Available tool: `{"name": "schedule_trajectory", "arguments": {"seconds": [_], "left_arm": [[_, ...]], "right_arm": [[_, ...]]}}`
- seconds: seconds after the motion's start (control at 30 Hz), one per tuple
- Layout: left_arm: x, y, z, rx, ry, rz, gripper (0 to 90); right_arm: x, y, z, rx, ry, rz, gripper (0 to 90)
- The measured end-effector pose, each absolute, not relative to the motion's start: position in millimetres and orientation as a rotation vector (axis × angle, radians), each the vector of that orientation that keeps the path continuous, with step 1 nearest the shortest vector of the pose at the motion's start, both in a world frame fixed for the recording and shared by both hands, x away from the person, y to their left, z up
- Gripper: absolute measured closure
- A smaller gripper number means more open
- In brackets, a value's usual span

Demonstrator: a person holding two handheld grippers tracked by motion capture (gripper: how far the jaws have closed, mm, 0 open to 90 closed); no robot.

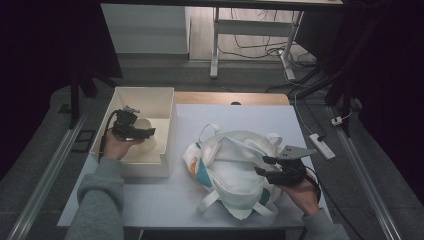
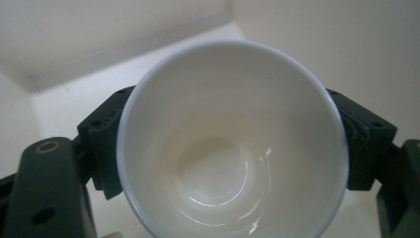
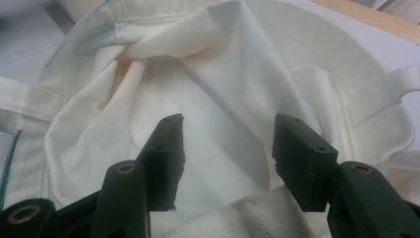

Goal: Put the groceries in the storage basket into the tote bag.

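Observation:
A white cup (image 2: 233,148) sits mouth-up between the jaws of my left gripper (image 2: 233,124), whose pads touch its wall on both sides. In the high view that left gripper (image 1: 148,133) is inside the white box (image 1: 170,125) at the table's left, with the cup (image 1: 143,125) at its tip. A cream tote bag (image 1: 230,160) with white straps and a teal trim lies crumpled at the table's middle. My right gripper (image 1: 262,165) stands open at the bag's right side. Its jaws point into the bag's open mouth (image 3: 148,64) without pinching cloth; the right gripper (image 3: 228,144) holds nothing.
The white table top (image 1: 150,200) has bare room in front of the box and the bag. A wooden strip (image 1: 230,98) runs along the far edge. A power strip (image 1: 322,145) and cables lie on the floor at the right.

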State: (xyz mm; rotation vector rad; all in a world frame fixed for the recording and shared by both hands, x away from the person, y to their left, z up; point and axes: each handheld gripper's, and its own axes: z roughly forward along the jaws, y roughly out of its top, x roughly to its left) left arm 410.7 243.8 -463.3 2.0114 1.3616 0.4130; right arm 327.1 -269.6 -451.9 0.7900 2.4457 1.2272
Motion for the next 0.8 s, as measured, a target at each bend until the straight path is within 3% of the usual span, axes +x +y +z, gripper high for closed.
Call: {"name": "schedule_trajectory", "arguments": {"seconds": [0.8], "left_arm": [[377,249,-416,1.810,1.183,0.425,19.6]], "right_arm": [[325,-268,-449,0.779,2.438,1.232,46.2]]}}
